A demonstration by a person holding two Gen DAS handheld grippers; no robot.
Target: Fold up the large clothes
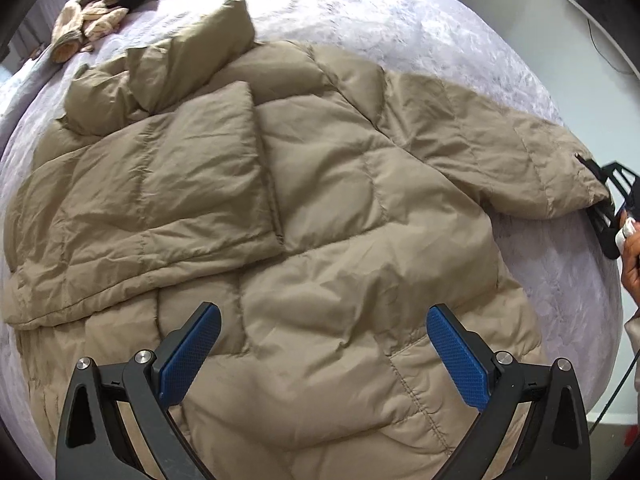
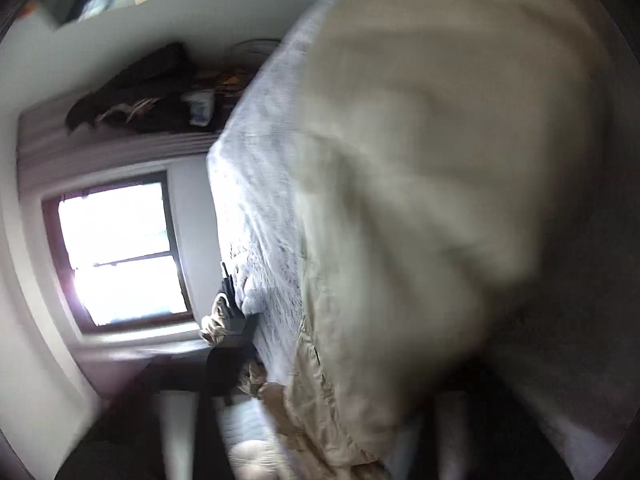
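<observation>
puffer jacket (image 1: 320,184) lies spread on the bed (image 1: 400,12) beneath the left claw (image 1: 323,344), whose jaws hang spread and empty, while the right claw (image 1: 608,204) pinches the far sleeve cuff (image 1: 576,184), presumably to fold it inward.

Left gripper (image 1: 323,354) agape, pointing down; right gripper (image 1: 600,196) apparently clamped.

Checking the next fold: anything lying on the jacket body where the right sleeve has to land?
Nothing foreign visible. The right gripper is shut on the cuff of the outstretched sleeve. The jacket body holds only its own already folded sleeve. The patterned clothes lie apart, at the bed's far corner.
</observation>
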